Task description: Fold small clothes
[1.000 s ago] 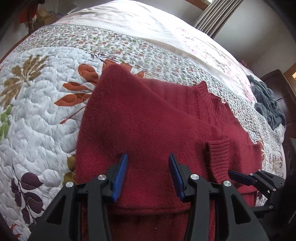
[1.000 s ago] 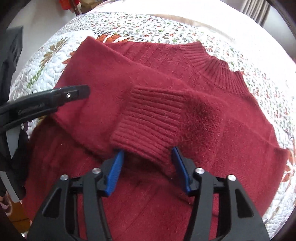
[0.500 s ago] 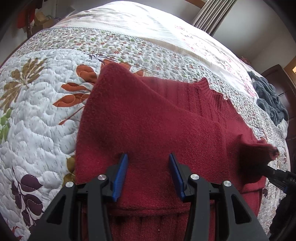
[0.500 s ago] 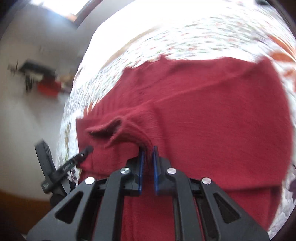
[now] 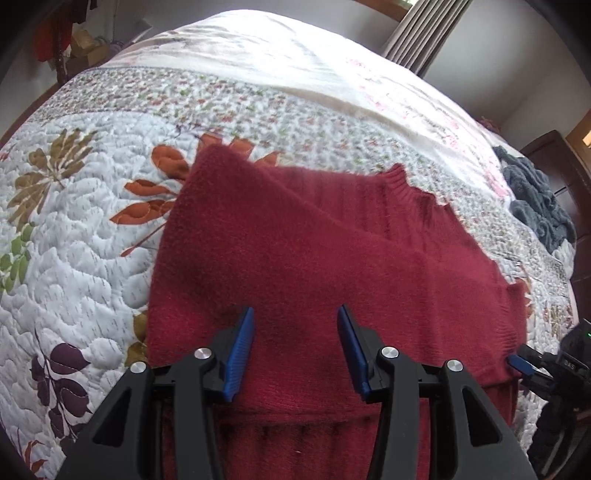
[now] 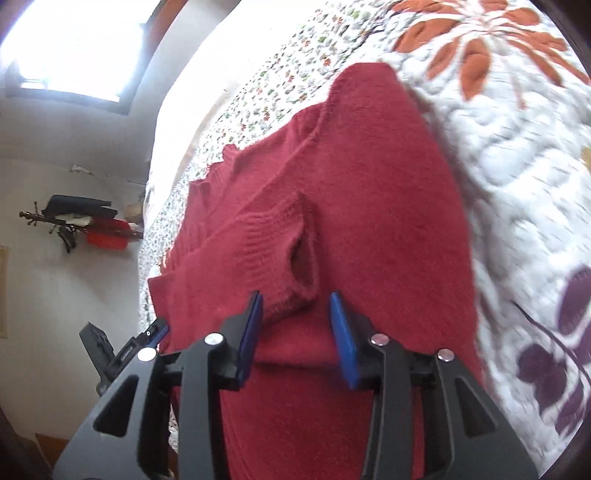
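Note:
A dark red knit sweater [image 5: 314,258] lies on the leaf-patterned quilt [image 5: 74,229], its ribbed collar [image 5: 417,192] toward the far right. My left gripper [image 5: 295,347] hovers open over the sweater's folded near part, holding nothing. In the right wrist view the sweater [image 6: 369,206] fills the middle, and a sleeve with a ribbed cuff [image 6: 273,251] lies folded across its body. My right gripper [image 6: 297,332] is open, the cuff's end just ahead between its fingertips. The right gripper's tip [image 5: 517,363] shows at the sweater's right edge. The left gripper [image 6: 147,339] appears at the left.
A grey crumpled fabric [image 5: 535,206] lies at the bed's far right, beside dark wooden furniture [image 5: 569,173]. A cream sheet [image 5: 295,62] covers the far half of the bed. Curtains [image 5: 424,33] hang behind. A wall shelf [image 6: 81,218] with objects sits left of the bed.
My right gripper, shut on the cuff half a second ago, has opened, and the sleeve now lies across the sweater's body. The left gripper stayed open and almost still.

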